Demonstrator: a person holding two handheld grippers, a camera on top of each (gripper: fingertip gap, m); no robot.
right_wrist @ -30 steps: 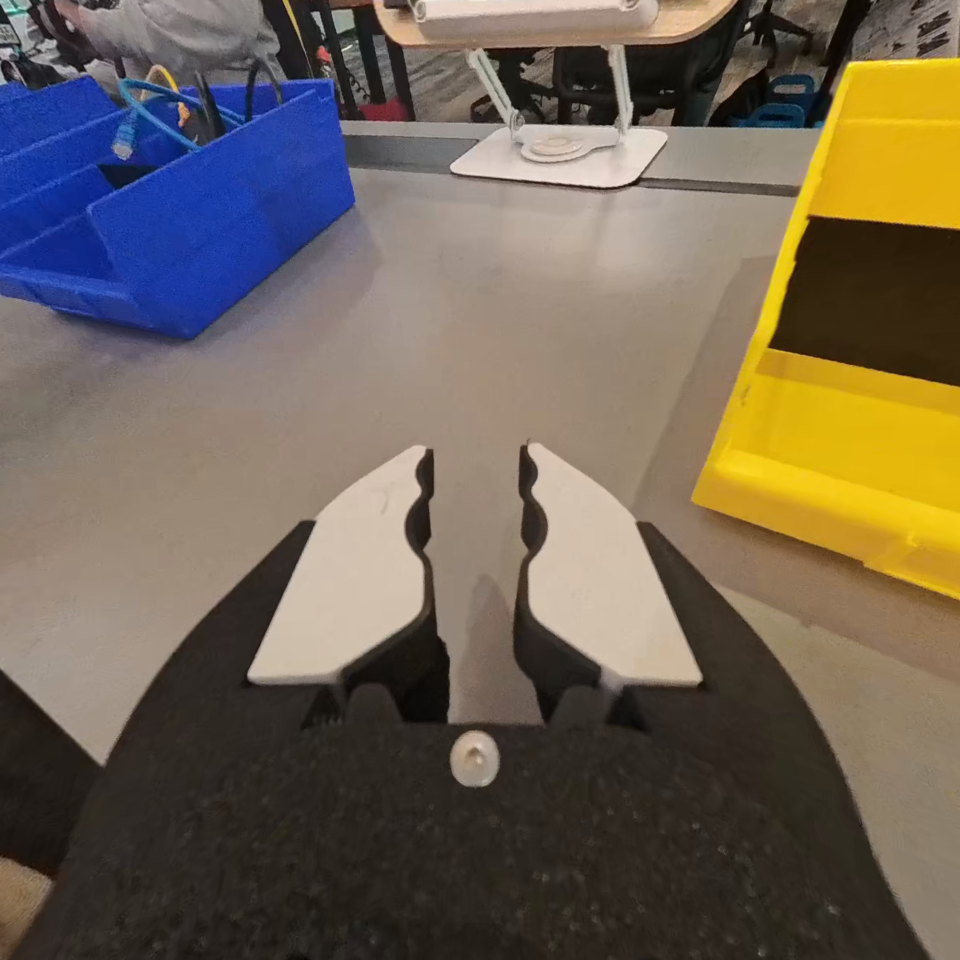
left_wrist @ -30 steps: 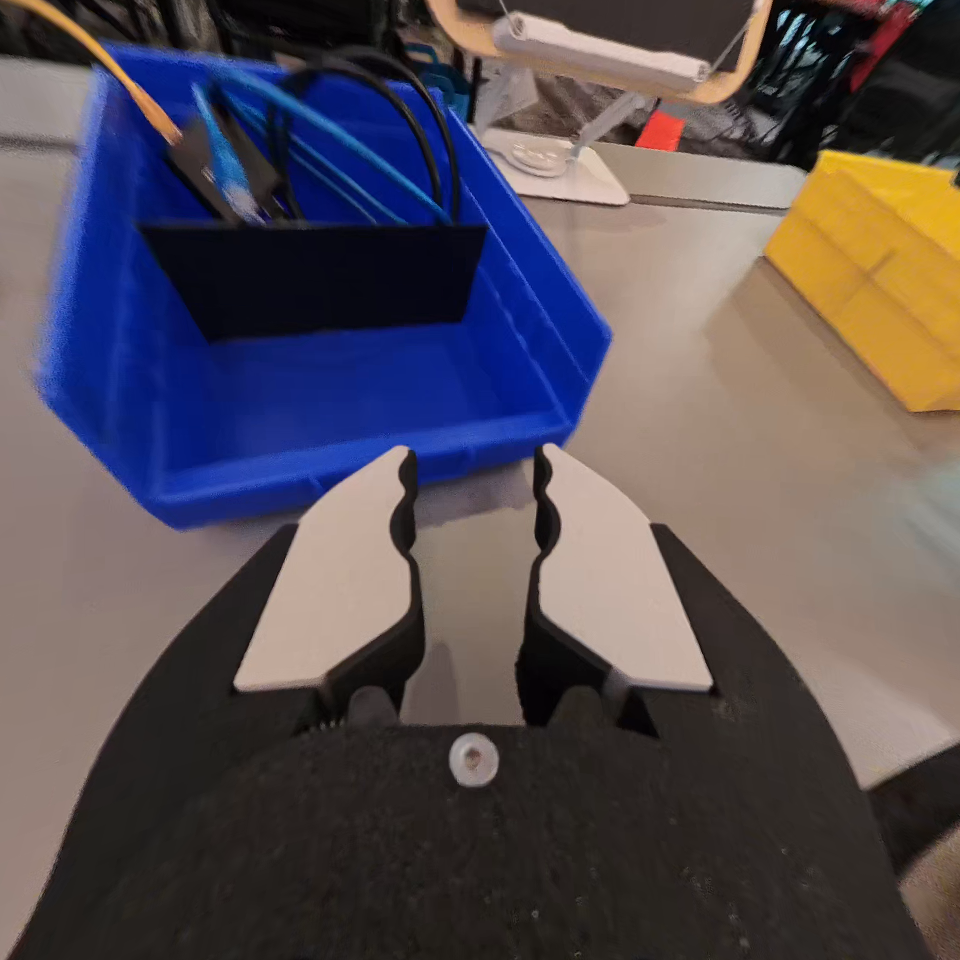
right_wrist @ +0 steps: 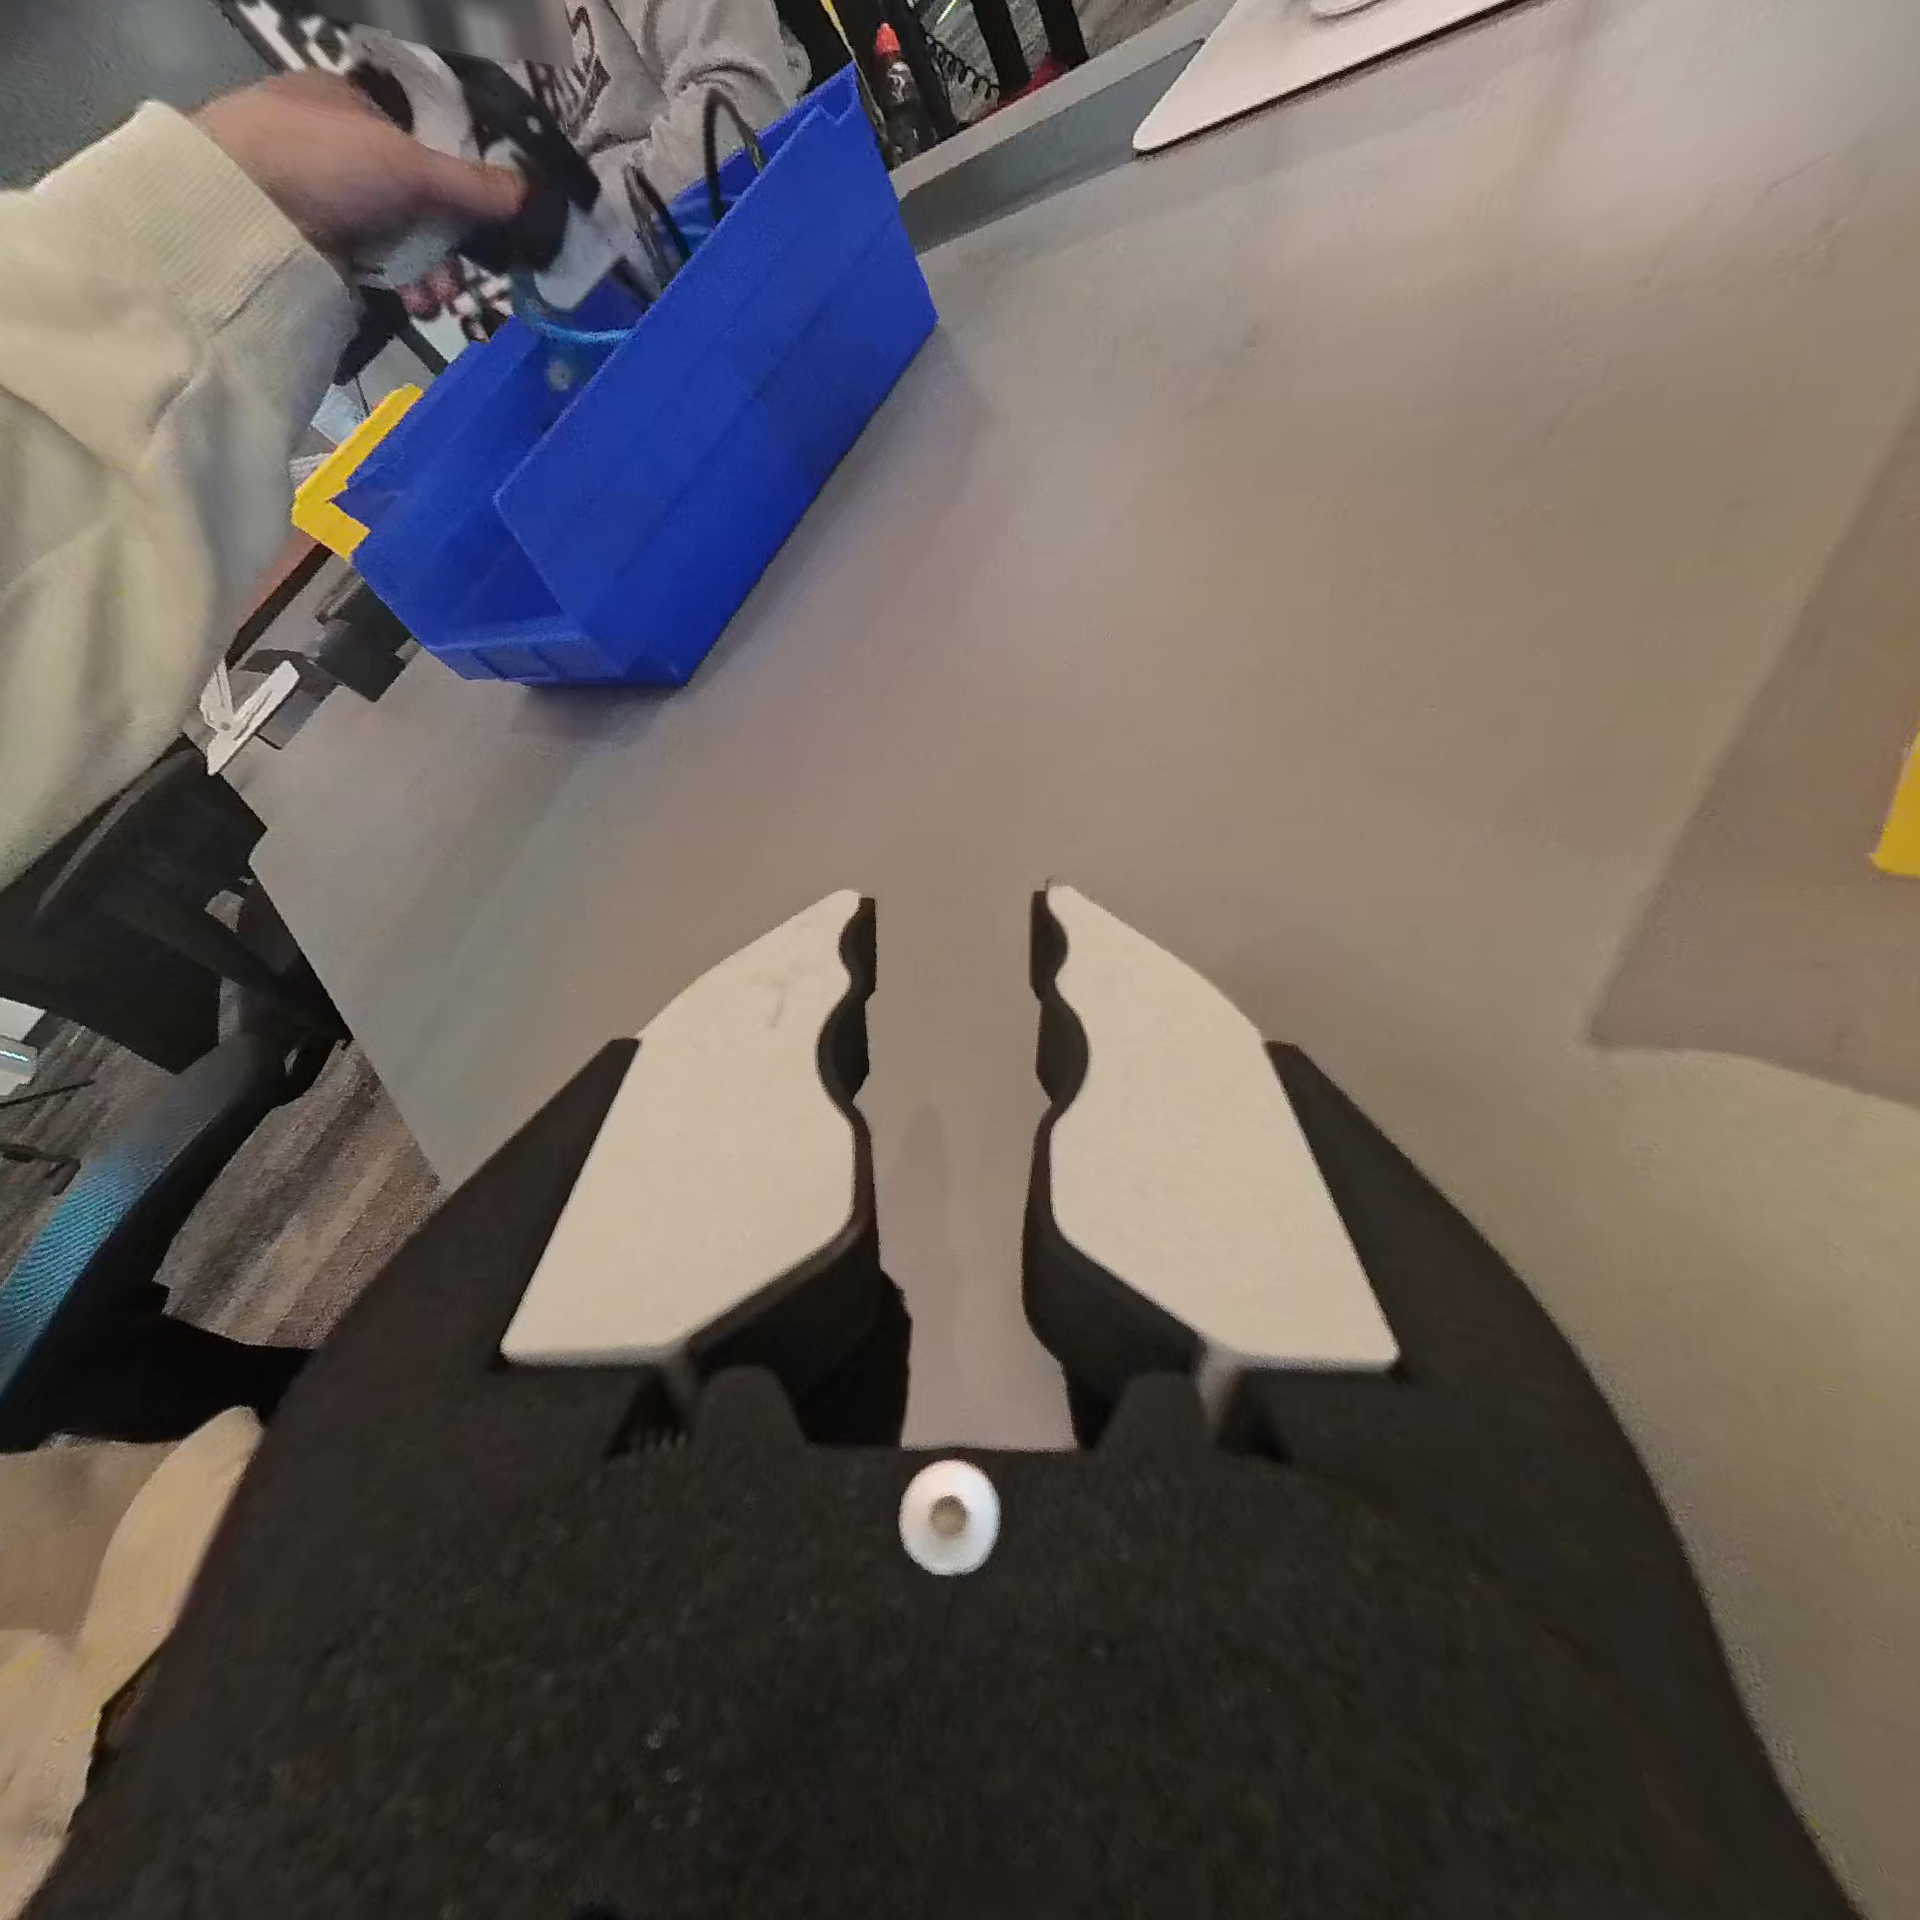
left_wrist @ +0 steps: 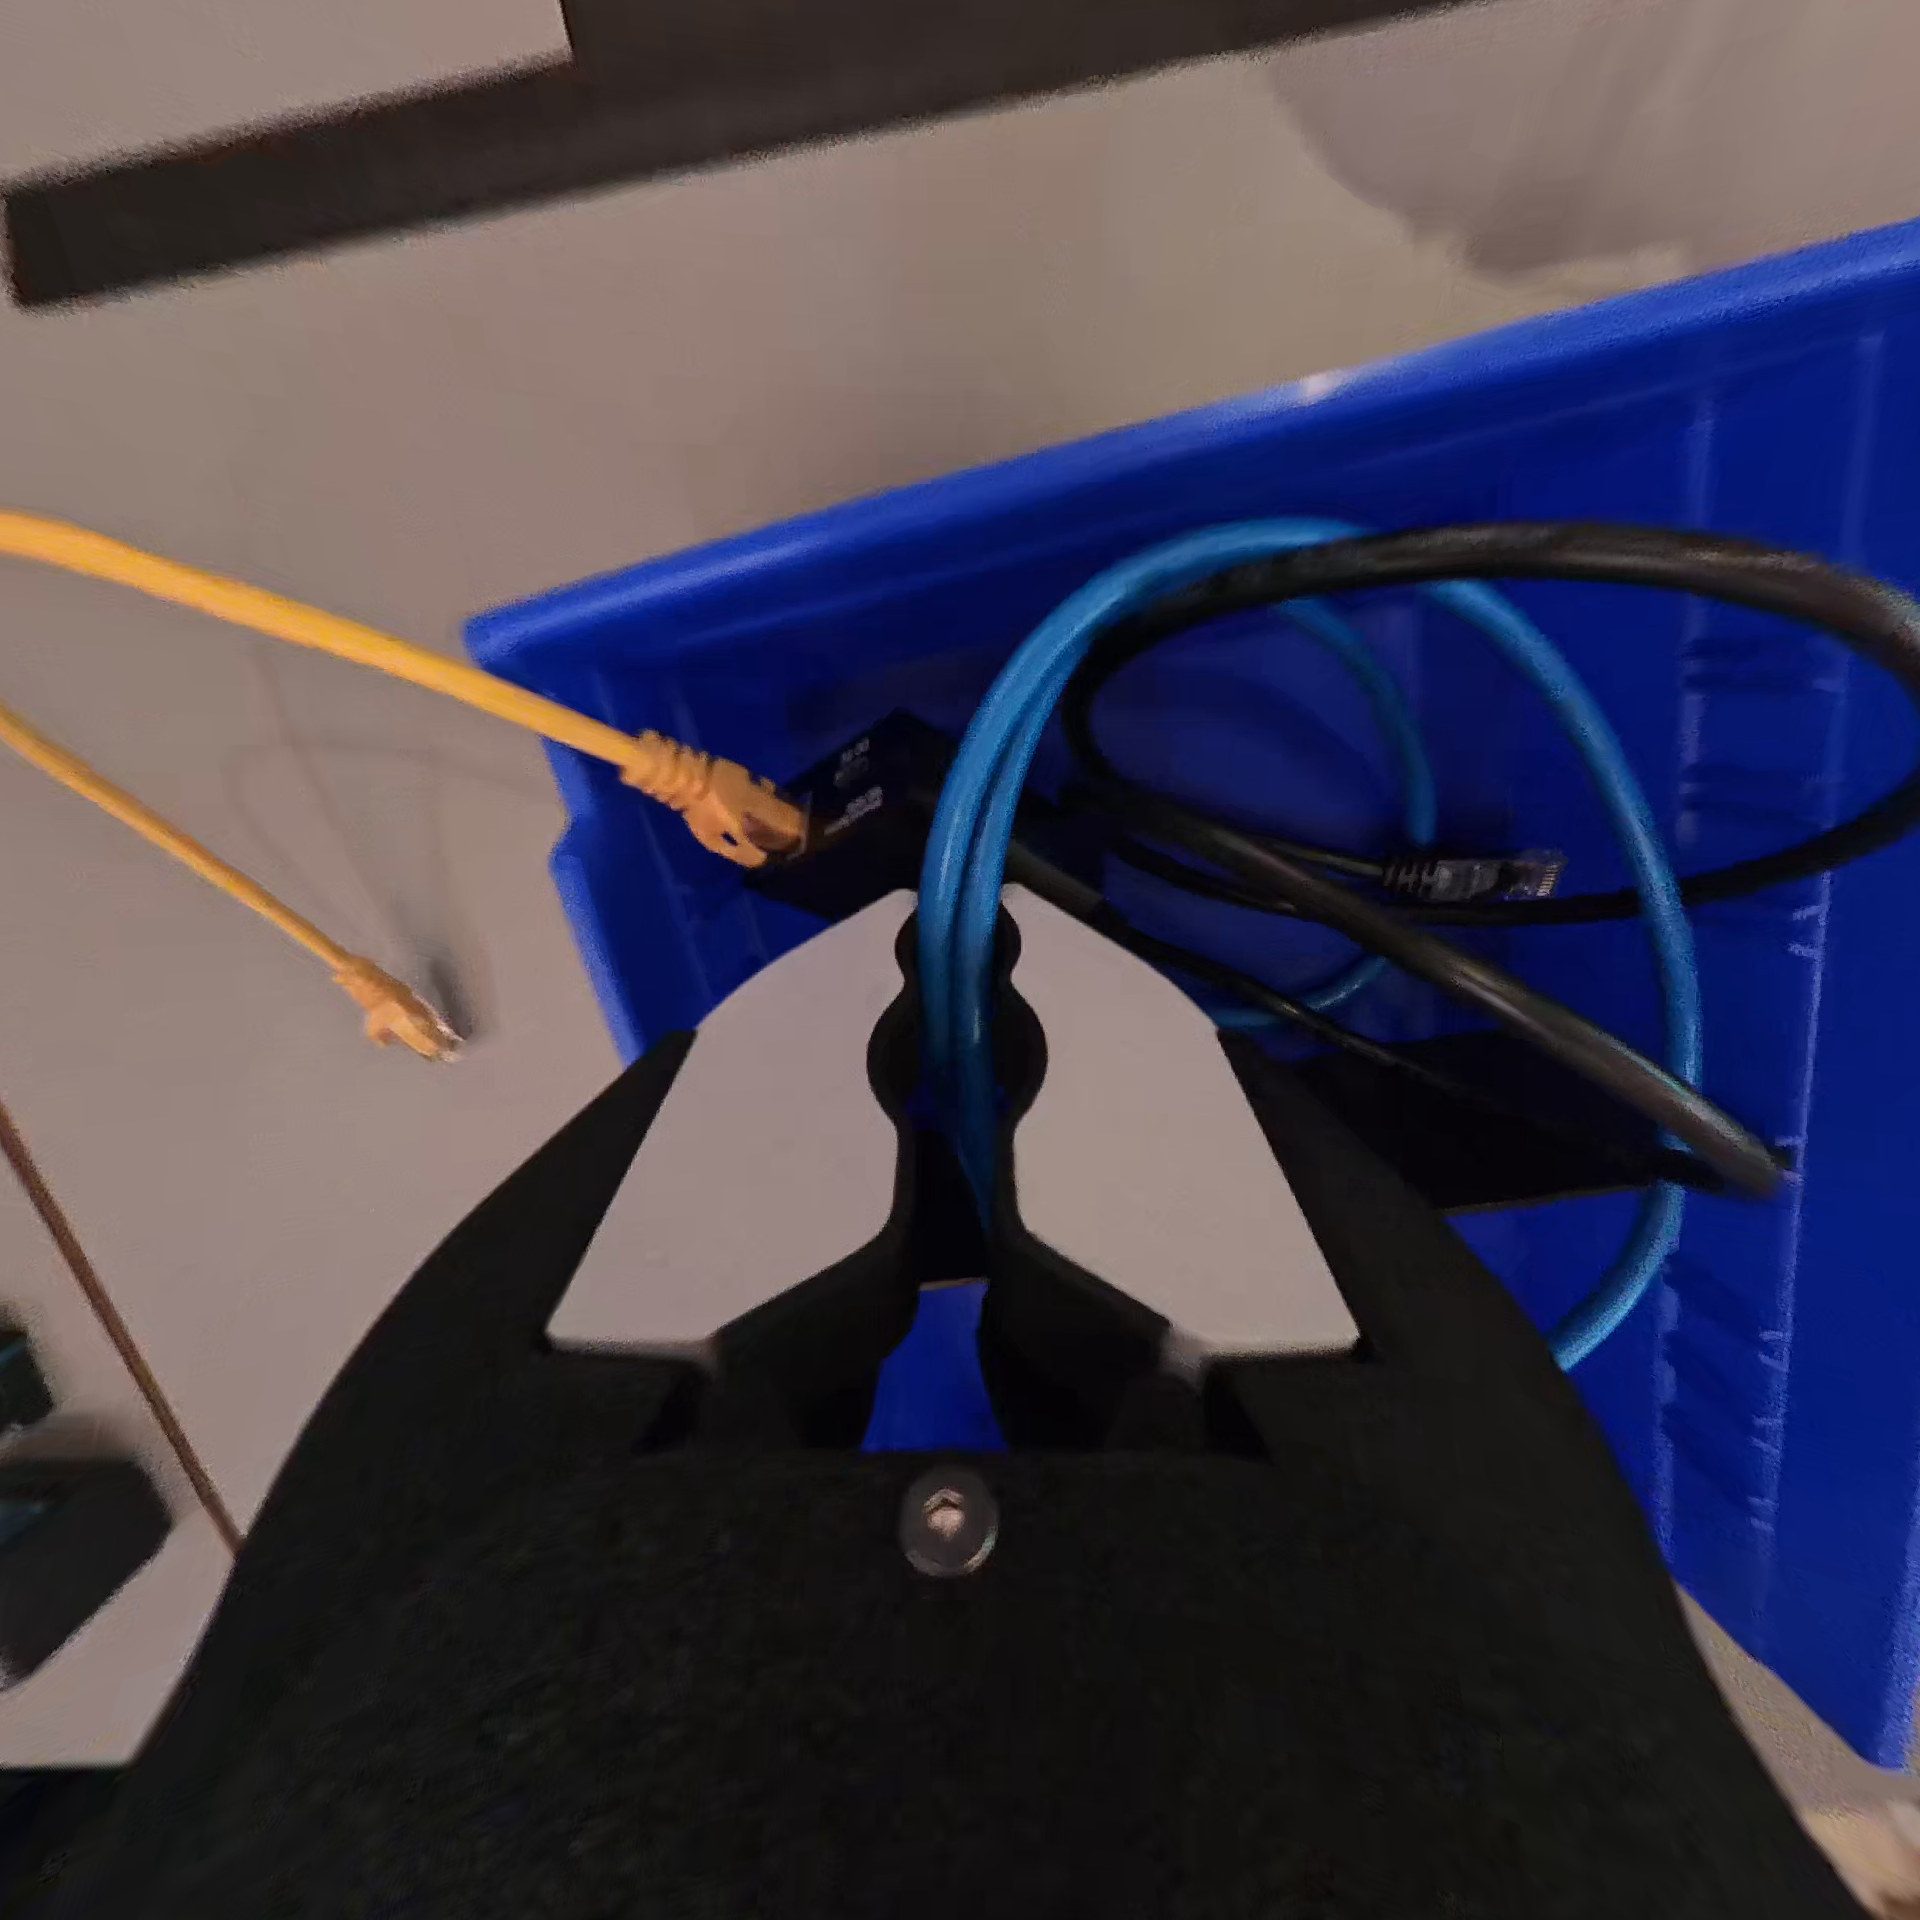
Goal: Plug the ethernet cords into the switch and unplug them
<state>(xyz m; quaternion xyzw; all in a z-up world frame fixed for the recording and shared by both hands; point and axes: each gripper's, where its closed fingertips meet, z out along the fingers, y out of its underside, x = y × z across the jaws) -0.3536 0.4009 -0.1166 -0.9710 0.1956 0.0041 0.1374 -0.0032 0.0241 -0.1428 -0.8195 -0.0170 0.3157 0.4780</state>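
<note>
1. Writing: the black switch (left_wrist: 862,800) carries small pale markings on its top face, too blurred to make out. I see no brand mark anywhere else.

2. The landmark is the blue bin (left_wrist: 1558,468), which stands on the grey table (left_wrist: 727,343). The switch lies inside it, in the corner by the end wall.

3. The orange cord (left_wrist: 312,623) comes in over the bin wall, and its orange connector (left_wrist: 727,810) sits against the side of the switch, seemingly plugged in. A second orange connector (left_wrist: 400,1013) lies loose on the table, outside the bin and well apart from it.

4. The blue cord (left_wrist: 966,831) loops in several turns inside the bin. The black cord (left_wrist: 1558,551) arcs above those loops, and its clear-tipped plug (left_wrist: 1475,878) hangs free within the bin, touching no port.

5. A black divider (left_wrist: 1507,1132) crosses the bin interior beneath the cords.

6. The left gripper (left_wrist: 961,925) reaches over the bin, its fingers clenched on the strands of the blue cord, which run down between the notched inner pads just beside the switch.

7. The right gripper (right_wrist: 951,904) hovers over bare table, well apart from the bin, its fingers spread and holding nothing.

8. In the right wrist view a hand (right_wrist: 353,177) in a cream sleeve (right_wrist: 135,416) works above the bin's far end, where cord loops rise over the rim. A yellow bin edge (right_wrist: 1901,821) shows on the table's opposite side.
</note>
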